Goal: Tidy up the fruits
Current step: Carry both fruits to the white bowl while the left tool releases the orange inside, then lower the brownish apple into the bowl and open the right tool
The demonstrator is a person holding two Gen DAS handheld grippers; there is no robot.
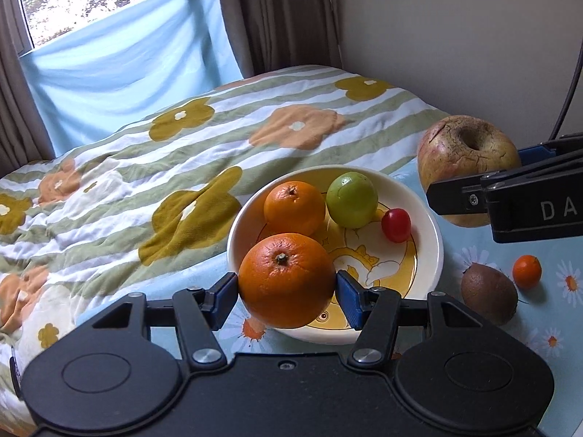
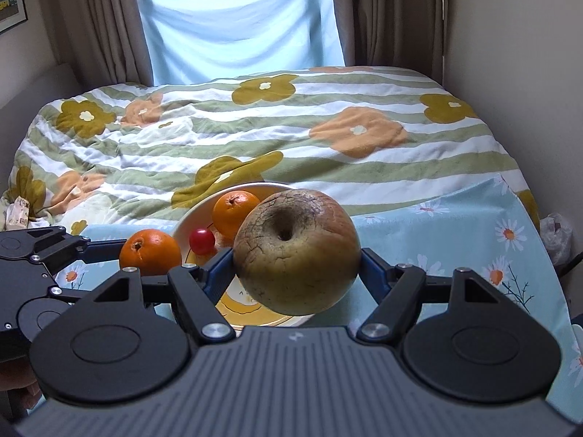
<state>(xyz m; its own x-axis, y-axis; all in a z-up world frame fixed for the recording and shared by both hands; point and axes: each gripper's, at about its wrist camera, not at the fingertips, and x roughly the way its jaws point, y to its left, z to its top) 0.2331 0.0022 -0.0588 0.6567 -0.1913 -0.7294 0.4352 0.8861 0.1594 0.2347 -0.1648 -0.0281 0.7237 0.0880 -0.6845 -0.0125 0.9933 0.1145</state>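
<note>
From the left wrist, the left claw (image 1: 287,284) is clamped on a big orange (image 1: 287,279), held just over the near rim of the bowl (image 1: 431,244), which already has a smaller orange (image 1: 294,208), a green fruit (image 1: 352,199) and a small red fruit (image 1: 396,225) in it. A kiwi (image 1: 489,295) and a tiny orange (image 1: 527,271) lie on the tabletop's daisy cloth (image 1: 561,255), to the right of the bowl. The step in hand looks like loading the bowl; next the orange wants lowering into the free near side before letting go. From the right wrist, the right claw (image 2: 296,255) grips a large cracked apple (image 2: 296,252) in the air near the bowl (image 2: 182,231); it probably needs the left one clear first. Beyond the tabletop (image 2: 455,218) is a bed with a flowered quilt (image 2: 255,138), curtains (image 2: 94,14) and a blue sheet (image 2: 237,18) over the window.
</note>
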